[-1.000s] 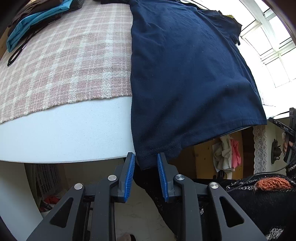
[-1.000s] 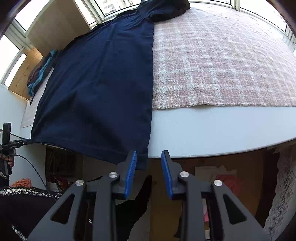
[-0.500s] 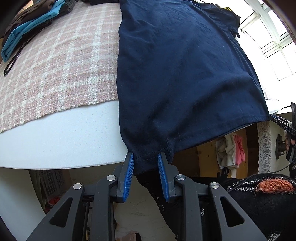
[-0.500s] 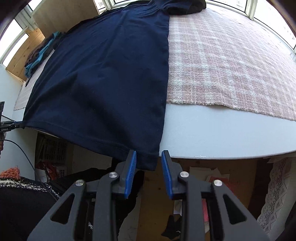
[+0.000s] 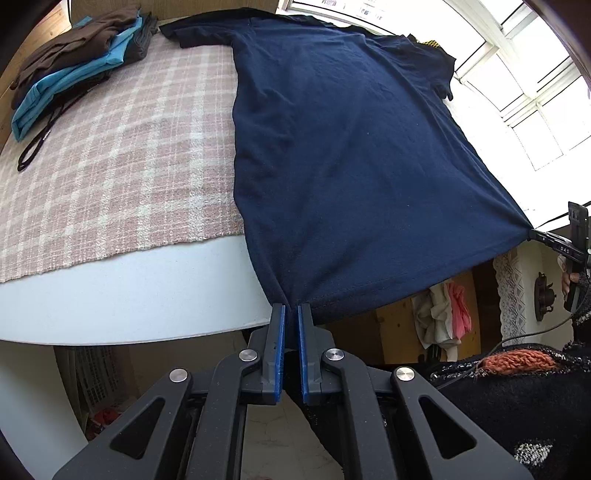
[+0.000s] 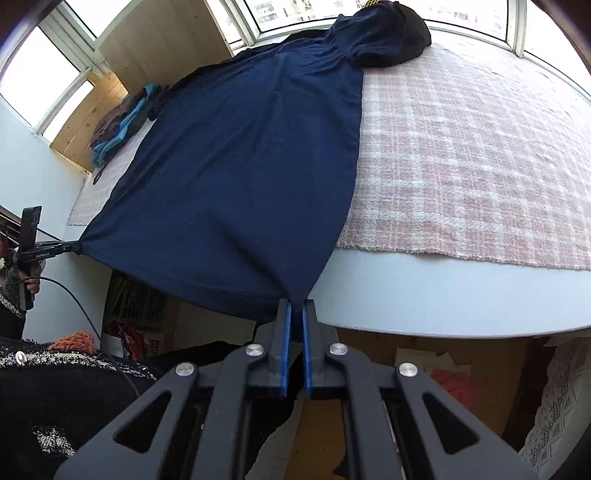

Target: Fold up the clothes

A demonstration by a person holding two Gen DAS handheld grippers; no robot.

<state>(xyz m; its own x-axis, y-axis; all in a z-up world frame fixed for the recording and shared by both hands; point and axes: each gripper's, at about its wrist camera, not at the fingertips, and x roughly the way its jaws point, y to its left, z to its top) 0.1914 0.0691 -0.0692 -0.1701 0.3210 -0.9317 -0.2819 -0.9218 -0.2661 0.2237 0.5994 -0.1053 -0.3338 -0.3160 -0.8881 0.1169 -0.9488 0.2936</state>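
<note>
A navy blue T-shirt point(image 5: 343, 147) lies spread flat on the table, its hem hanging over the near edge. My left gripper point(image 5: 290, 309) is shut on the hem's left corner. In the right wrist view the same T-shirt point(image 6: 243, 173) stretches away from me, and my right gripper point(image 6: 294, 305) is shut on the hem's right corner. Each gripper shows in the other's view, the right gripper point(image 5: 532, 233) and the left gripper point(image 6: 75, 246) both pinching a corner of the taut hem. The sleeves lie at the far end near the windows.
A pink plaid cloth point(image 5: 110, 166) covers the white round table point(image 5: 129, 295). Folded brown and teal clothes point(image 5: 74, 66) are stacked at the far left. A dark garment point(image 6: 413, 33) lies bunched at the far edge. The person's black knit sleeve point(image 5: 517, 398) is close by.
Both grippers closed from open onto the hem corners. The hem is now pulled taut between them and lifted slightly off the table edge.
</note>
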